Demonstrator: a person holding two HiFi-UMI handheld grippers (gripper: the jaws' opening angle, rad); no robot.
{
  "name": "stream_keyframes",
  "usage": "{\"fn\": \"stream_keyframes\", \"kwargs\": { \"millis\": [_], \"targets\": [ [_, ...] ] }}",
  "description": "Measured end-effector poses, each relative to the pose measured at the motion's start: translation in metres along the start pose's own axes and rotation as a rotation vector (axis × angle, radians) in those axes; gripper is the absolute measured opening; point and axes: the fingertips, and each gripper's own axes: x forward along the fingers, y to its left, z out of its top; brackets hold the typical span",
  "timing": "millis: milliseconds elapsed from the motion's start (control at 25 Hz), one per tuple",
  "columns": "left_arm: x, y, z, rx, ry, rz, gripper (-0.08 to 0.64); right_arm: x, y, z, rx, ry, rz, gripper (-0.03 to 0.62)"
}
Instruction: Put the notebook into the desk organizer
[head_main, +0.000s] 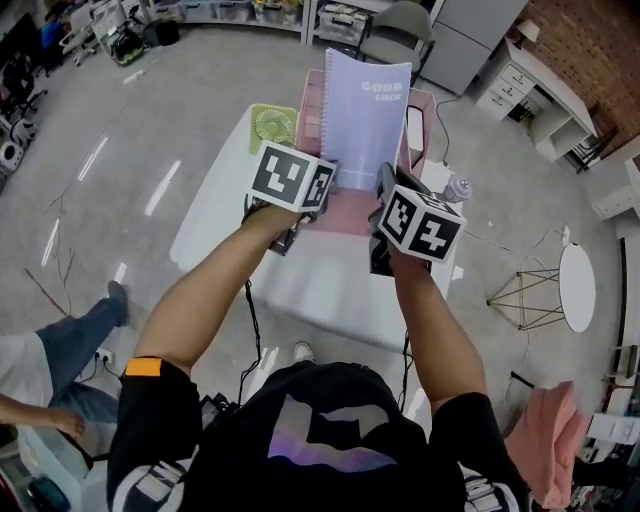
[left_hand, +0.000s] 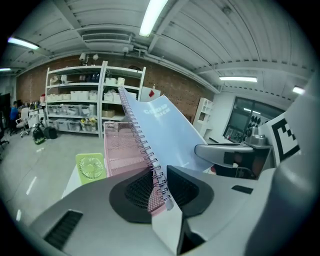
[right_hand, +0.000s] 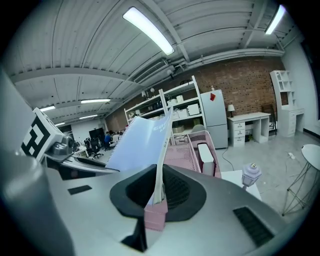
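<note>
A pale lilac notebook (head_main: 365, 115) with "GOOD LUCK" in white at its top corner and a wire spiral down its left edge stands upright over the pink mesh desk organizer (head_main: 313, 120) at the far end of a white surface (head_main: 330, 290). Its lower edge is hidden behind the marker cubes. The right claw (right_hand: 159, 192) is clamped on the notebook's thin open edge. The left claw (left_hand: 159, 192) has the spiral binding between its jaws, which stand apart with a gap showing beside the wire. A small green fan (head_main: 272, 125) stands just left of the organizer.
</note>
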Motion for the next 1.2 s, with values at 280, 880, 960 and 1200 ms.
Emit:
{"fn": "stream_keyframes", "kwargs": {
  "millis": [280, 880, 960, 1200],
  "targets": [
    [0.016, 0.008, -0.002, 0.025, 0.050, 0.054, 0.103, 0.018, -0.007, -0.006, -0.020, 0.066, -0.039, 0.048],
    [0.033, 0.019, -0.004, 0.077, 0.115, 0.239, 0.147, 0.041, -0.023, -0.024, -0.052, 0.156, -0.122, 0.082],
    [0.034, 0.020, -0.007, 0.073, 0.133, 0.263, 0.161, 0.044, -0.023, -0.029, -0.050, 0.169, -0.121, 0.101],
    [0.027, 0.025, -0.011, 0.097, 0.107, 0.365, 0.189, 0.038, -0.023, -0.040, -0.010, 0.169, -0.114, 0.139]
  ]
}}
